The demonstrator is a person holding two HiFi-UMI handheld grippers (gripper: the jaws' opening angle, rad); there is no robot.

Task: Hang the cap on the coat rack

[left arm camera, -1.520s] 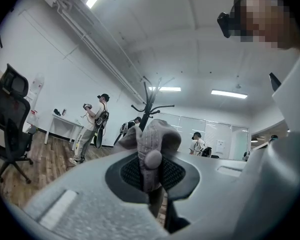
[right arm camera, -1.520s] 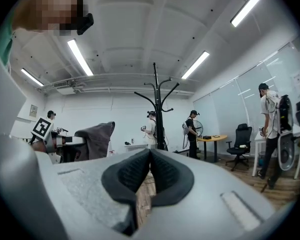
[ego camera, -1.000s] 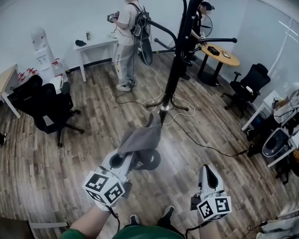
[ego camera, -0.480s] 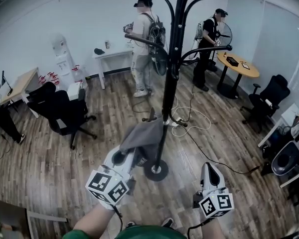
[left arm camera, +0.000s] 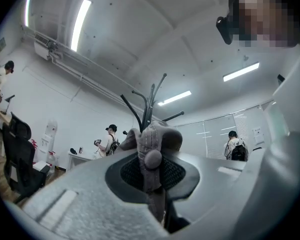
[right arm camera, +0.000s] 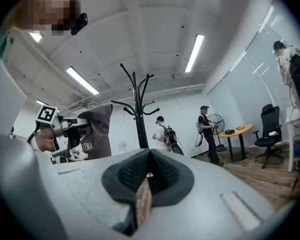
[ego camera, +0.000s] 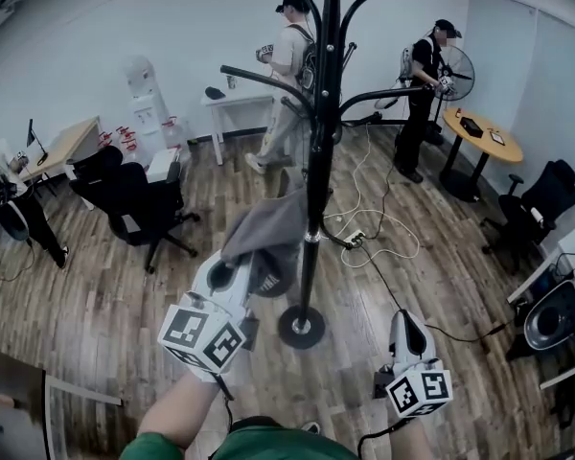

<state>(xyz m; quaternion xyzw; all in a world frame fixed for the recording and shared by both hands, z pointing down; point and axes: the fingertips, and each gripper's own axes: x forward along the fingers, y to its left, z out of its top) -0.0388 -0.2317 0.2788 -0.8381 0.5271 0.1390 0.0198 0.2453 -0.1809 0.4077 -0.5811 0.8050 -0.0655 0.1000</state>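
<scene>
Firmly, the left claw point(left arm camera: 151, 176) pinches the grey cap point(ego camera: 268, 228); the right claw point(right arm camera: 147, 176) sits closed, holding nothing.

The rack point(ego camera: 315, 190) has drawn nearer; its base now lies beside the left gripper point(ego camera: 252, 268), no longer ahead of it. The cap point(ego camera: 268, 226) has come close beside the pole.
</scene>
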